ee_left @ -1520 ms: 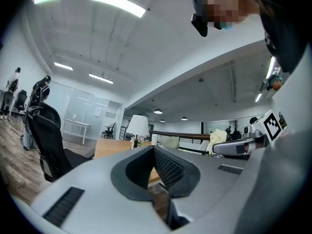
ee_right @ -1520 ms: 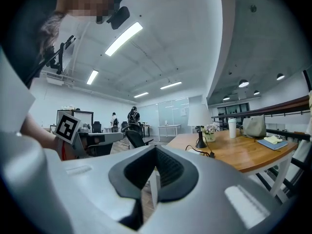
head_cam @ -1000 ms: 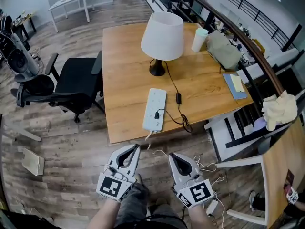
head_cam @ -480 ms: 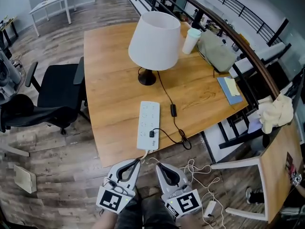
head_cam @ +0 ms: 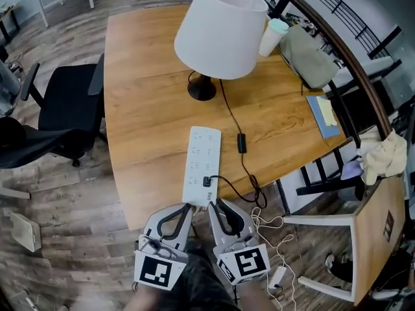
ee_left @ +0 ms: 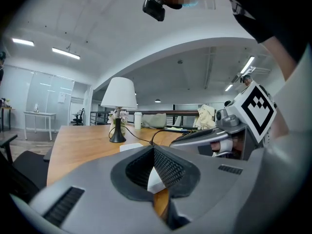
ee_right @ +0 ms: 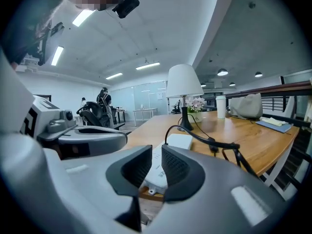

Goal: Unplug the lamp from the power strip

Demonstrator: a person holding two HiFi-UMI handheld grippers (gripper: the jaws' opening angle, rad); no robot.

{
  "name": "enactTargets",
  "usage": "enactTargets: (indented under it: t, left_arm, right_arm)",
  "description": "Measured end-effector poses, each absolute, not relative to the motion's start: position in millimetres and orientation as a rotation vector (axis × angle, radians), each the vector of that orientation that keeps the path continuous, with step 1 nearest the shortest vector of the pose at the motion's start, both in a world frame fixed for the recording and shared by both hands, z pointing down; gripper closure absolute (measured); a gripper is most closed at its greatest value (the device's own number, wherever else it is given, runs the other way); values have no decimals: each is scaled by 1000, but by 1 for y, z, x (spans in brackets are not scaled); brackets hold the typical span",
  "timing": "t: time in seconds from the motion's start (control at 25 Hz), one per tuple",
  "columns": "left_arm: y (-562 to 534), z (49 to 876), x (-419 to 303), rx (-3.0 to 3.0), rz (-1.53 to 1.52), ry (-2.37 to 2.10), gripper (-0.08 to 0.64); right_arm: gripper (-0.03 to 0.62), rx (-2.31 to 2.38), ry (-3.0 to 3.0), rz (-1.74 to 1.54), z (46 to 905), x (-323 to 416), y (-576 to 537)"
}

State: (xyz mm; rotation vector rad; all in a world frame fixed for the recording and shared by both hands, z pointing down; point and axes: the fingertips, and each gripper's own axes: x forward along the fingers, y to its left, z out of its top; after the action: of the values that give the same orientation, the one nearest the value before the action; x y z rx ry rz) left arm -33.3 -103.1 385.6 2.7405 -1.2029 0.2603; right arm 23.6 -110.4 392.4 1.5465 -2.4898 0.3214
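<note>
Left gripper (head_cam: 186, 207), right gripper (head_cam: 214, 204): grey moulded shells, black ribbed pads (ee_right: 175, 167), white cubes (head_cam: 160, 272) with black square markers (right jaws just opening, gripping nothing). Dark grey trousers (head_cam: 194, 284).

Near edge of desk (head_cam: 142, 122) open, bare wood left of power strip (head_cam: 201, 164) free for a pass. Right of strip black cord (head_cam: 241, 143) runs from plug (head_cam: 206, 182), loops over the edge, in the way there. Lamp (head_cam: 224, 28) stands beyond strip's far end, wide shade blocks overhead. Office chair (head_cam: 65, 105) crowds left side; white cables (head_cam: 266, 222), white chair (head_cam: 321, 219) low right
</note>
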Motion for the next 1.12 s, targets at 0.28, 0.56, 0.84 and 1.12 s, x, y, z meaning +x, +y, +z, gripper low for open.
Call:
enactTargets:
  t: [0.28, 0.56, 0.84, 1.12]
  left_arm:
    - [-123, 400, -25, 2764, 411, -1244, 565]
    - [-144, 419, -21, 2761, 591, -1258, 565]
    - [-146, 436, -8, 2767, 742, -1157, 565]
    - [-150, 446, -9, 2698, 734, -1149, 565]
  right_arm:
    - [505, 1492, -2424, 296, 405, 21, -144]
    - [495, 1474, -2359, 348, 424, 18, -160]
    - [497, 1498, -2310, 344, 429, 17, -165]
    - [503, 1562, -2288, 401, 430, 18, -166]
